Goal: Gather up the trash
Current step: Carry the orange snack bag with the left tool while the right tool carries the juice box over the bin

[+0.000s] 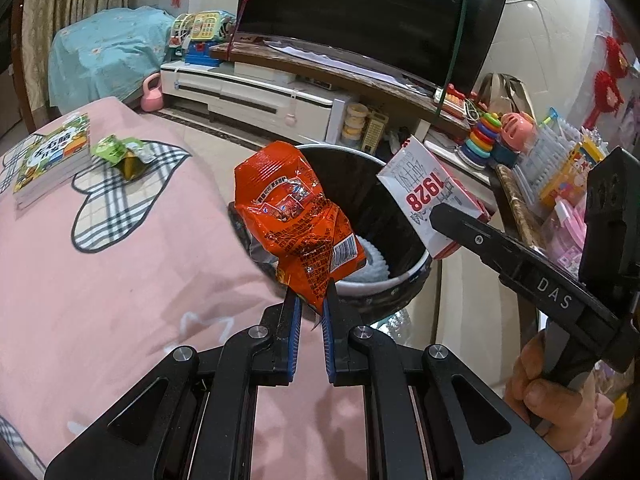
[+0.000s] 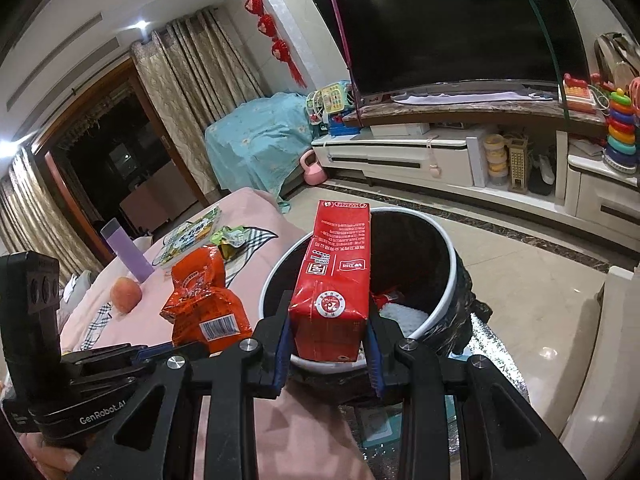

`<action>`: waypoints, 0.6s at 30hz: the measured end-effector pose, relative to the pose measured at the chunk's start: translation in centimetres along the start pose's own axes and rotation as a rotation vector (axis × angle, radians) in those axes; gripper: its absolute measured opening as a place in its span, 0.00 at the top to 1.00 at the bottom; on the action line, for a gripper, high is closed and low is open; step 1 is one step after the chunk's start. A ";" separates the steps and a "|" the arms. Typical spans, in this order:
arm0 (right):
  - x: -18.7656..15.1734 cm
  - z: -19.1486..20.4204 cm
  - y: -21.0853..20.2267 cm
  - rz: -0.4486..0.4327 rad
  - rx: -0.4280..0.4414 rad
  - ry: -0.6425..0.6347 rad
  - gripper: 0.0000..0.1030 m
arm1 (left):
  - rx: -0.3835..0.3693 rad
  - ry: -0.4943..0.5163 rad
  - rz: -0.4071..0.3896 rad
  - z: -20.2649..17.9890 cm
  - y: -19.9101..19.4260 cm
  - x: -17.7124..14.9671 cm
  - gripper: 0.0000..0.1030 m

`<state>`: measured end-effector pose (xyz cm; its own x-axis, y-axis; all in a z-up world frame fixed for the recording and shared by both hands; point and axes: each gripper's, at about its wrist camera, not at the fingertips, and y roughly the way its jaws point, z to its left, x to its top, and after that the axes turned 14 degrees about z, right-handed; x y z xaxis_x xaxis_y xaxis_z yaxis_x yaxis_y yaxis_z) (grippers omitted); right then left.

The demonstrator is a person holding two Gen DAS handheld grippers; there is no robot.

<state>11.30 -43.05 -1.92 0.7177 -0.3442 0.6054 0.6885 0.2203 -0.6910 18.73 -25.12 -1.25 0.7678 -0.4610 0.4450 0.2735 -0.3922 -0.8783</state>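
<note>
My left gripper (image 1: 311, 300) is shut on the lower corner of a crumpled orange snack bag (image 1: 298, 216) and holds it at the near rim of a black trash bin with a white rim (image 1: 400, 216). My right gripper (image 2: 329, 320) is shut on a red and white carton (image 2: 334, 284) and holds it upright over the bin (image 2: 416, 248). The carton (image 1: 430, 196) shows "1928" in the left wrist view. The snack bag (image 2: 204, 300) also shows in the right wrist view. A green wrapper (image 1: 120, 154) lies on the pink cloth (image 1: 120, 280).
A book (image 1: 52, 156) lies on the pink cloth by the wrapper. A peach (image 2: 126, 294) and a purple cup (image 2: 126, 250) stand further left. White material (image 2: 402, 314) lies inside the bin. A TV stand (image 2: 400, 156) with toys lines the wall.
</note>
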 end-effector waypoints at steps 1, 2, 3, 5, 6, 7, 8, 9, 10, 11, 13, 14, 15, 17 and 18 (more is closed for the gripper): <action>0.2 0.0 0.0 0.002 -0.001 -0.003 0.70 | -0.001 0.003 0.003 -0.1 0.2 0.3 0.91; 0.3 -0.1 0.1 0.002 -0.003 -0.005 0.70 | -0.002 0.005 0.006 -0.2 0.3 0.5 0.91; 0.5 -0.3 0.1 0.003 -0.004 -0.006 0.70 | -0.001 0.006 0.009 -0.3 0.5 0.7 0.91; 0.9 -0.4 0.2 0.007 -0.006 -0.008 0.70 | 0.000 0.007 0.014 -0.5 0.8 1.1 0.91; 1.1 -0.5 0.3 0.008 -0.011 -0.012 0.70 | 0.000 0.008 0.016 -0.6 1.0 1.3 0.91; 1.2 -0.5 0.4 0.010 -0.012 -0.014 0.70 | 0.002 0.011 0.017 -0.8 1.2 1.6 0.91; 1.4 -0.6 0.5 0.013 -0.013 -0.016 0.70 | 0.003 0.014 0.018 -0.9 1.3 1.8 0.91; 1.6 -0.7 0.7 0.017 -0.015 -0.019 0.70 | 0.003 0.015 0.021 -1.0 1.5 2.0 0.91; 1.7 -0.8 0.8 0.022 -0.017 -0.021 0.70 | 0.000 0.012 0.024 -1.0 1.7 2.2 0.91; 1.8 -1.0 0.9 0.026 -0.019 -0.021 0.70 | -0.004 0.010 0.028 -1.1 1.9 2.4 0.91; 2.1 -1.4 1.2 0.037 -0.019 -0.021 0.70 | -0.005 0.010 0.033 -1.3 2.2 2.9 0.91; 2.2 -1.5 1.4 0.043 -0.023 -0.020 0.70 | -0.003 0.012 0.034 -1.5 2.4 3.1 0.91; 2.4 -1.7 1.5 0.046 -0.024 -0.021 0.70 | -0.002 0.014 0.036 -1.6 2.5 3.3 0.91; 2.6 -1.9 1.8 0.057 -0.023 -0.021 0.70 | -0.004 0.015 0.042 -1.8 2.8 3.7 0.91; 2.8 -2.0 1.8 0.061 -0.023 -0.022 0.70 | -0.004 0.017 0.044 -1.9 3.0 3.8 0.91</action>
<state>14.34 -45.38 -2.29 0.7604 -0.3105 0.5704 0.6411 0.2186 -0.7356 21.40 -29.53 -1.81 0.7691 -0.4910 0.4091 0.2374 -0.3747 -0.8962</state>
